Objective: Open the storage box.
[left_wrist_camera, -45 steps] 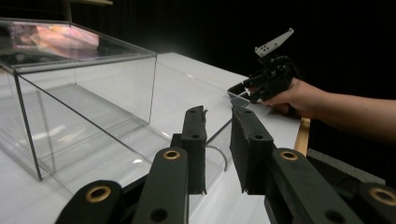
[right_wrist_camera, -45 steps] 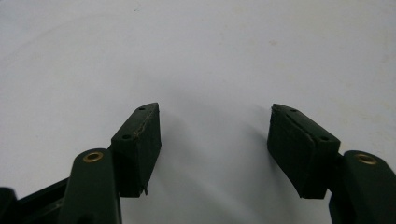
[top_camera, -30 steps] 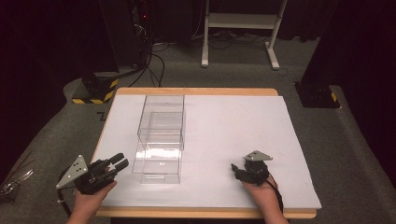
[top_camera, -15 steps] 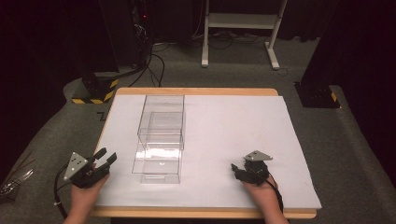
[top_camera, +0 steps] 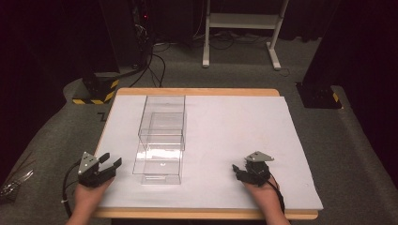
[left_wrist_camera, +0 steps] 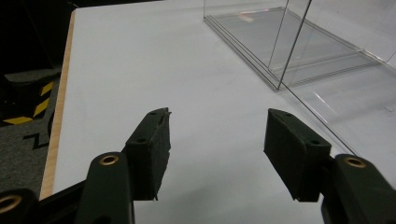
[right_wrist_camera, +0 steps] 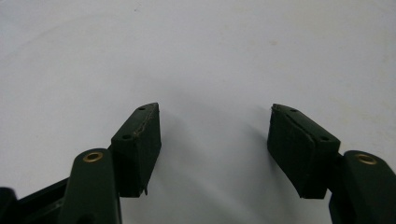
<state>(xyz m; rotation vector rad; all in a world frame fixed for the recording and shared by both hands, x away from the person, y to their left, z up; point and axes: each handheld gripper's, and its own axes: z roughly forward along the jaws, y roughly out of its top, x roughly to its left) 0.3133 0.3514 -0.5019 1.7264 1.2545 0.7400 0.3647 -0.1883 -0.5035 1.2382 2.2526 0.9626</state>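
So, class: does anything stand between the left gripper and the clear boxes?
Nothing visible does. The left gripper, jaws just opened and empty, sits at the table's left edge. Bare white cover lies between it and the clear boxes.

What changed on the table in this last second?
The left gripper drew back from the clear plastic boxes toward the table's near left corner, its jaws just opening with nothing between them. The right gripper and the boxes stayed put.
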